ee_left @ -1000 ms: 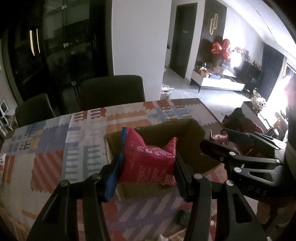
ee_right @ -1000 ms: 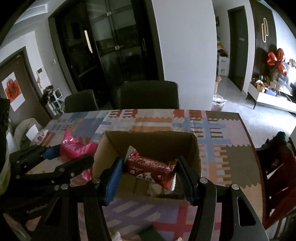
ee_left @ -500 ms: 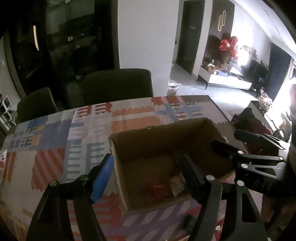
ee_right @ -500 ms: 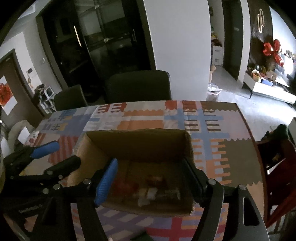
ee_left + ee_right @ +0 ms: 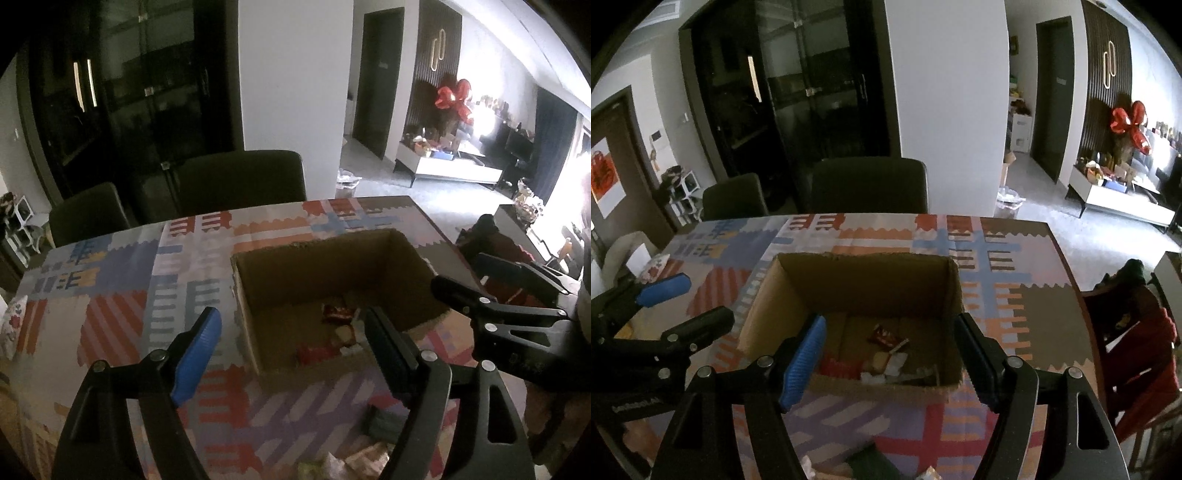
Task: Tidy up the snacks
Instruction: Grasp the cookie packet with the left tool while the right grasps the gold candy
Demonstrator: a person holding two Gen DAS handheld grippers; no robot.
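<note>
The left gripper (image 5: pixel 291 347) is hovering with jaws spread wide and empty above the cardboard box (image 5: pixel 314 251), where snack packets (image 5: pixel 334 314) are lying, on the patterned tabletop (image 5: pixel 122 295).

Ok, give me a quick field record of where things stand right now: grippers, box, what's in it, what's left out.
left gripper: open, empty, above the box's near left corner
right gripper: open, empty, over the box's near edge
box: cardboard, open top, upright on the table
box contents: several snack packets loose on the bottom, red ones among them
outside box: a few wrappers on the table's near edge, too dim to identify
chairs: two dark ones at the far side
</note>
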